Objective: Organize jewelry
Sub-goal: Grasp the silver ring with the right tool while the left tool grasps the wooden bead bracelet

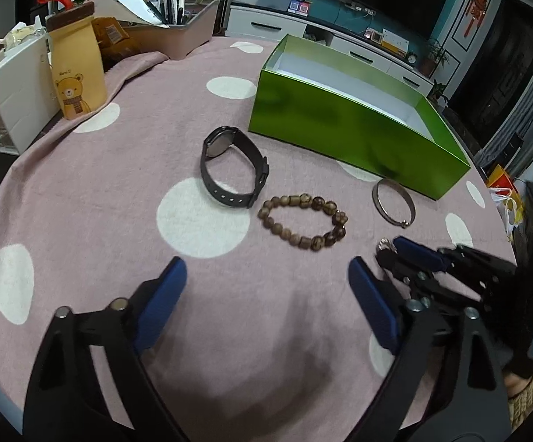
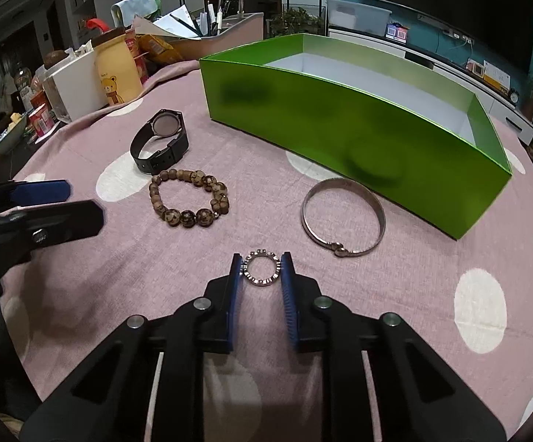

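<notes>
The right claw [image 2: 261, 269] pinches a small sparkly ring [image 2: 261, 268] between its blue pads, low over the pink spotted cloth [image 2: 156, 276]. Just ahead to its right lies a silver bangle [image 2: 343, 217], to its left a bead bracelet [image 2: 189, 202] and a black watch [image 2: 160, 140]. The green box [image 2: 358, 125] sits behind. The left claw [image 1: 266, 276] is spread wide, holding nothing.

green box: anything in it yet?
Cannot tell fully. The green box is open-topped and the white interior in view is bare, but its near wall hides most of the floor. Watch and bead bracelet lie outside.
</notes>
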`<action>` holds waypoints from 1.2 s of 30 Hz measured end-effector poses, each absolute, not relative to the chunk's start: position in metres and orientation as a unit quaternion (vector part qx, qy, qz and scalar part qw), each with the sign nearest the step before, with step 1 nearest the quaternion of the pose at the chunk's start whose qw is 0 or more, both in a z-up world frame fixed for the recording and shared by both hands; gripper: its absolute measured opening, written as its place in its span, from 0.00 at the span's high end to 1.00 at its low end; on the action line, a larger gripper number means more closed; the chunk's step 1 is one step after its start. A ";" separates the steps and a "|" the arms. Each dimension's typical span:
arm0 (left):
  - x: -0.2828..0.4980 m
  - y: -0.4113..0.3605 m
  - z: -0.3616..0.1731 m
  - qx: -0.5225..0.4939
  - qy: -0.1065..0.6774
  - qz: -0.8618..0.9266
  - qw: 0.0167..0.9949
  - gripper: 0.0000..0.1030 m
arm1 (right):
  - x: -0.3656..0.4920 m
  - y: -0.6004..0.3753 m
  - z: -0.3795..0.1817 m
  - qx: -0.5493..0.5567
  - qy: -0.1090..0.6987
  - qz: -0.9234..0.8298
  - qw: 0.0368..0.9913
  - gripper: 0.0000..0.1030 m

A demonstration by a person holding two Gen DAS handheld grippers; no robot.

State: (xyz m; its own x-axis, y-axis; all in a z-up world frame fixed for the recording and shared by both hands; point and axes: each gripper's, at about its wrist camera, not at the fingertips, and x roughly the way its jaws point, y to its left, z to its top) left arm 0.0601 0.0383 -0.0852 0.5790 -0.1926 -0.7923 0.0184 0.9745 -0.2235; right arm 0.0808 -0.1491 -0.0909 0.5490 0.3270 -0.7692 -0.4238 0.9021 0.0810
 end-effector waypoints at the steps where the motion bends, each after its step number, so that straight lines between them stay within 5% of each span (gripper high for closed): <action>1: 0.064 0.036 -0.086 -0.098 0.458 -0.059 0.882 0.21 | 0.079 -0.155 -0.090 -0.044 0.423 0.216 0.879 0.80; 8: 0.086 0.027 -0.095 -0.112 0.483 -0.038 0.868 0.43 | 0.063 -0.184 -0.088 -0.004 0.419 0.209 0.884 0.80; 18: 0.110 0.012 -0.104 -0.080 0.501 0.003 0.862 0.53 | 0.054 -0.199 -0.082 0.023 0.402 0.212 0.891 0.80; 21: 0.109 0.004 -0.105 -0.047 0.498 0.012 0.866 0.62 | 0.051 -0.203 -0.080 0.027 0.396 0.212 0.893 0.80; 26: 0.101 -0.004 -0.105 -0.019 0.493 -0.005 0.870 0.91 | 0.049 -0.209 -0.077 0.034 0.392 0.206 0.896 0.80; 36: 0.081 -0.018 -0.095 -0.017 0.485 -0.036 0.874 0.93 | 0.044 -0.216 -0.068 0.038 0.384 0.196 0.902 0.80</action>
